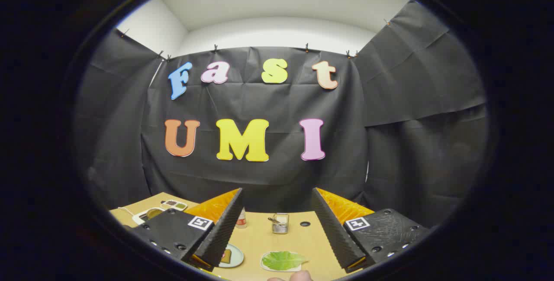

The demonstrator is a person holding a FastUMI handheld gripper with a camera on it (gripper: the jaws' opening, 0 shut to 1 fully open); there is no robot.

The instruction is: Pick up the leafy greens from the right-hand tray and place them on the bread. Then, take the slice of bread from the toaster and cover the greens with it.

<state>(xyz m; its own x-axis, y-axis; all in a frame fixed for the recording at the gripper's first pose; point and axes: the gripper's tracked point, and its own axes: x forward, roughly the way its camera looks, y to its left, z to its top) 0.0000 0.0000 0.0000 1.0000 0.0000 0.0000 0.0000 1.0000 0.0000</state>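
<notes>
Gripper view, as I read it from my station. Item one: my gripper (pixel 277 229), fingers spread wide with nothing between them, held above a tan wooden table (pixel 264 237). Item two: the leafy greens (pixel 282 260), one flat green leaf, lying on a pale tray (pixel 269 267) on the table, low between the two fingers. Item three: a round plate (pixel 236 257) just beside the left finger, partly hidden by it, carrying a brownish piece that looks like the bread (pixel 226 255). Item four: a small metal toaster-like rack (pixel 280 223) farther back, between the fingers; I cannot tell what it holds. Item five: a small bottle (pixel 241 219) beside the left finger's tip. Item six: a white appliance (pixel 147 215) and a small dish (pixel 174 205) at the far left. Item seven: a person's fingertip (pixel 300 276) near the tray.
</notes>
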